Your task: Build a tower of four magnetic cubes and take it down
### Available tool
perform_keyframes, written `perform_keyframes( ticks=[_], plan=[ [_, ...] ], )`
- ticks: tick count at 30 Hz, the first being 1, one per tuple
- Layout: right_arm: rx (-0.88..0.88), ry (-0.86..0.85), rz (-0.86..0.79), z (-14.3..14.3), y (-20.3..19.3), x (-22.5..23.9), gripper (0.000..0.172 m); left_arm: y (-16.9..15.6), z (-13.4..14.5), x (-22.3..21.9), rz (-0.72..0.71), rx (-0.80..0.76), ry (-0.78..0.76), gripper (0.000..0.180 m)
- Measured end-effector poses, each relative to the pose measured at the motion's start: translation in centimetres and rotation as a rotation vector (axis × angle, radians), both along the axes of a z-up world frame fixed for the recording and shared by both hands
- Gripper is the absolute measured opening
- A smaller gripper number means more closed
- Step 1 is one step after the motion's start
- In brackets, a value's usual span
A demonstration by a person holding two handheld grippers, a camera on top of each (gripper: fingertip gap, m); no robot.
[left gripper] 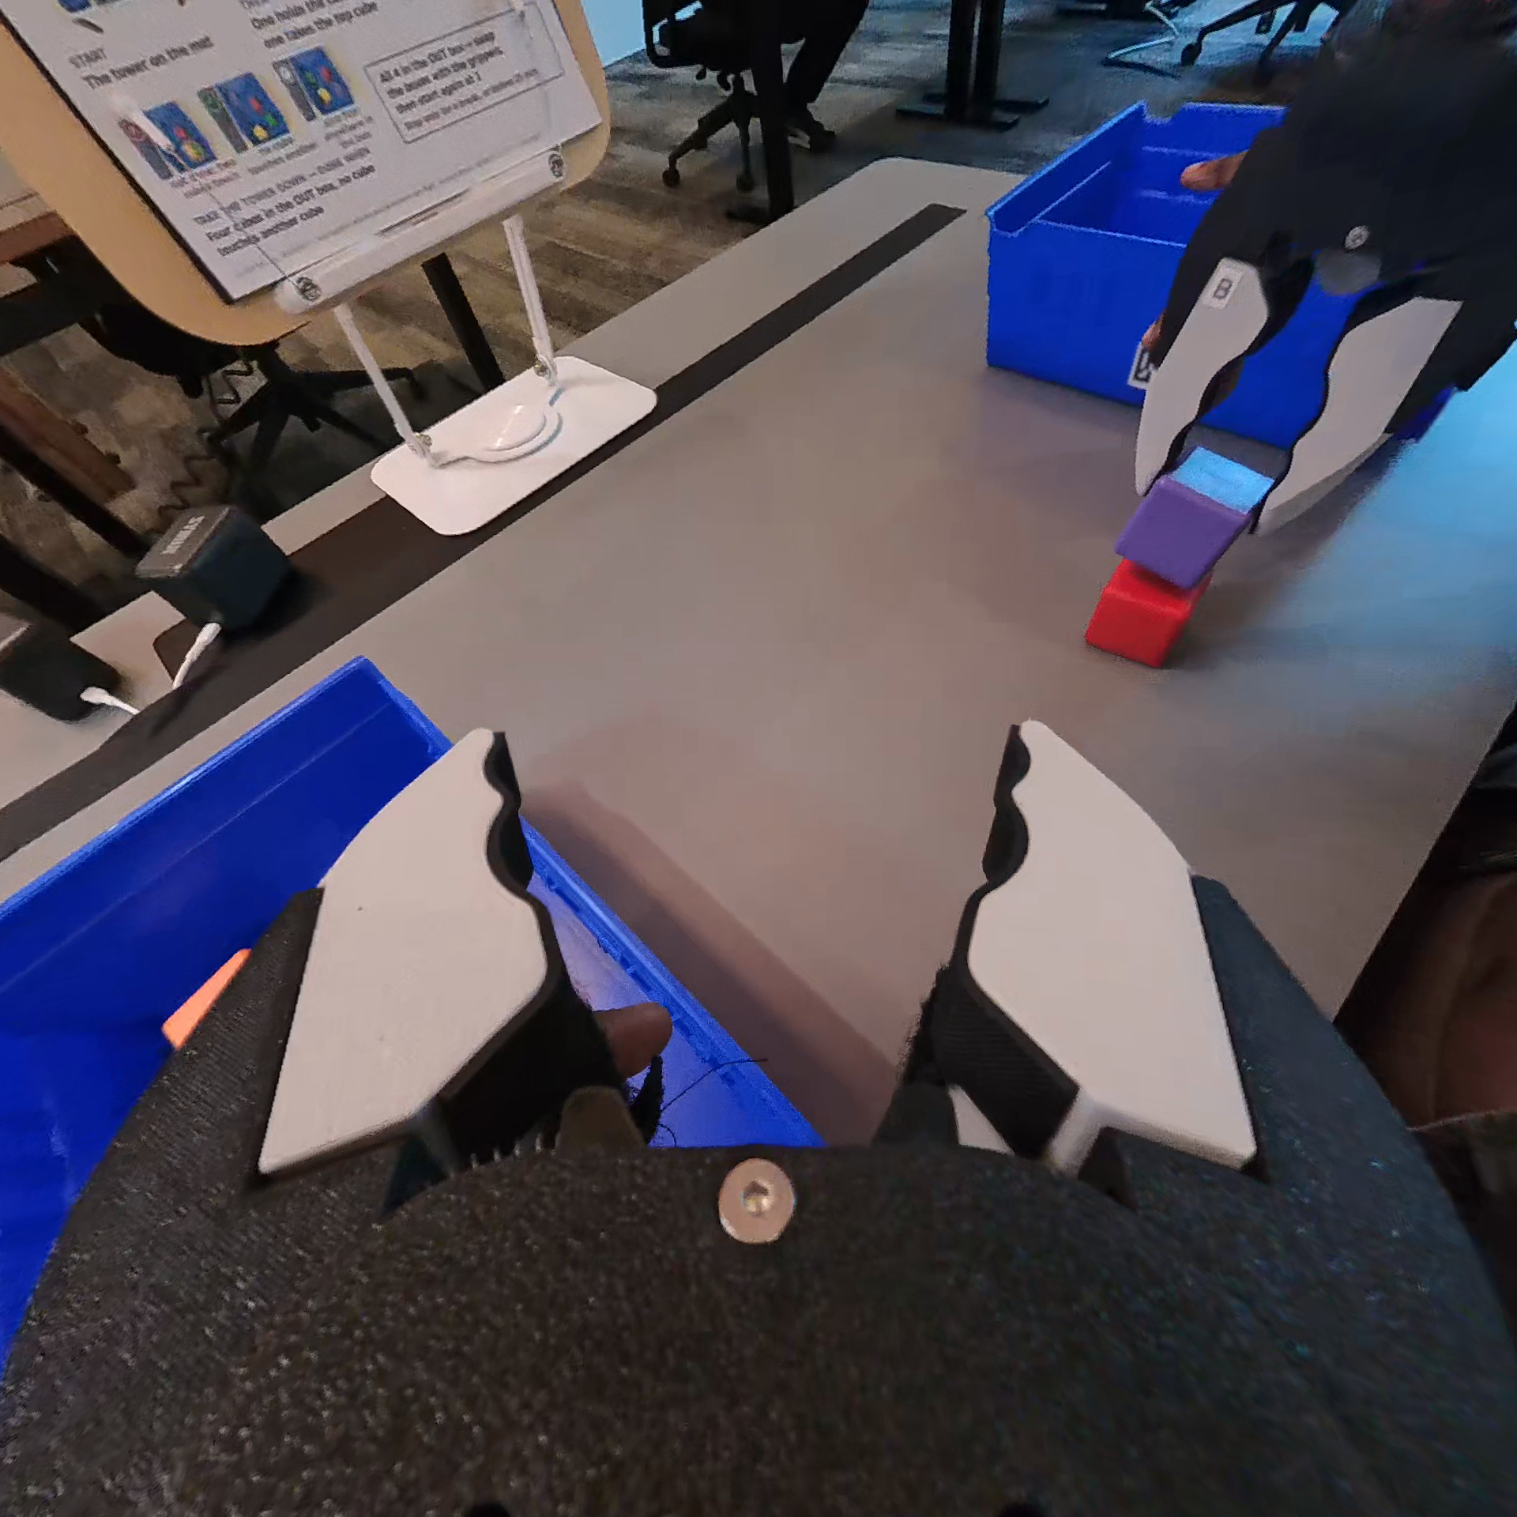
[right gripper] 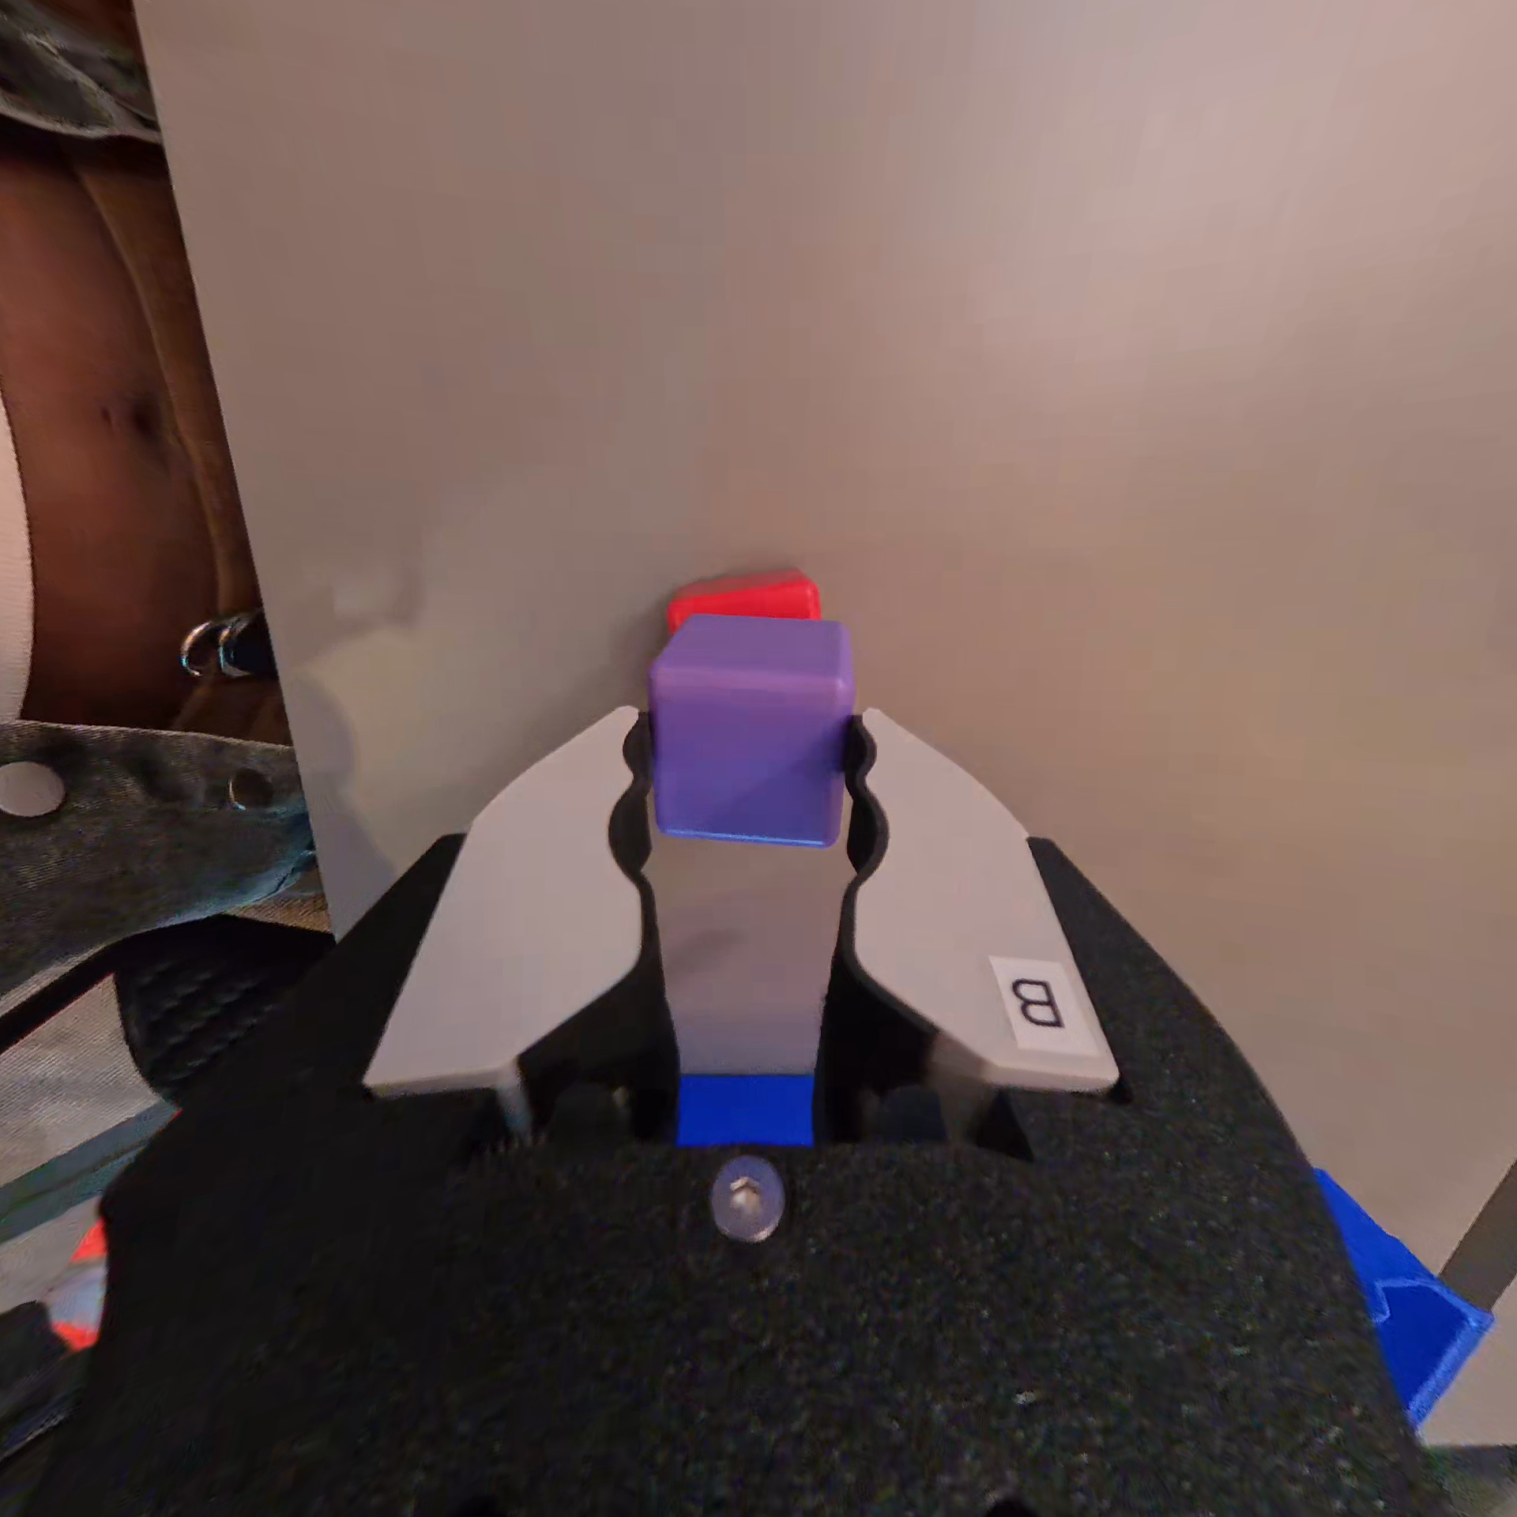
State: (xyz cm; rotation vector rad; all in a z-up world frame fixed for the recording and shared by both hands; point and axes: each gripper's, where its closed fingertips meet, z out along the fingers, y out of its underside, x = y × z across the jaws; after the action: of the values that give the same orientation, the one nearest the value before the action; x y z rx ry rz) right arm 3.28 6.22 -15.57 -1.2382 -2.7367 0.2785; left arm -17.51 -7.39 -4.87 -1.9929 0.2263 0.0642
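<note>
My right gripper is shut on a purple cube, with both black pads pressed on its sides. In the left wrist view the right gripper holds the purple cube tilted, with its lower edge resting on a red cube that stands on the grey table. The red cube shows just beyond the purple one in the right wrist view. My left gripper is open wide and empty, over the table next to a blue bin. An orange cube lies in that bin.
A second blue bin stands at the table's far right, behind the right gripper. A white stand with an instruction sheet is at the far left, by a black strip. A black charger lies at the left edge. The gap from one gripper's tips to the other's is roughly 30 cm.
</note>
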Motion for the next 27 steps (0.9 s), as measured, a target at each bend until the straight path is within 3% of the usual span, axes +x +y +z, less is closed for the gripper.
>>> perform_keyframes(
  ticks=[11, 18, 23, 27],
  plan=[
    [0.025, -0.114, 0.041, -0.7, -0.2, 0.0, 0.045, -0.9, 0.8, -0.5, 0.008, 0.05, 0.014, 0.102],
    [0.008, -0.134, 0.052, -0.8, -0.3, 0.0, 0.045, -1.3, -0.2, -1.7, 0.048, 0.0, 0.029, 0.101],
    [-0.034, -0.109, 0.052, -0.6, -0.5, -0.3, 0.066, -1.7, -0.8, -2.9, 0.091, -0.021, 0.027, 0.102],
    [-0.104, 0.038, 0.014, 1.0, -0.6, -1.3, 0.089, -2.2, -1.3, -5.3, 0.189, -0.024, 0.031, 0.102]
  ],
)
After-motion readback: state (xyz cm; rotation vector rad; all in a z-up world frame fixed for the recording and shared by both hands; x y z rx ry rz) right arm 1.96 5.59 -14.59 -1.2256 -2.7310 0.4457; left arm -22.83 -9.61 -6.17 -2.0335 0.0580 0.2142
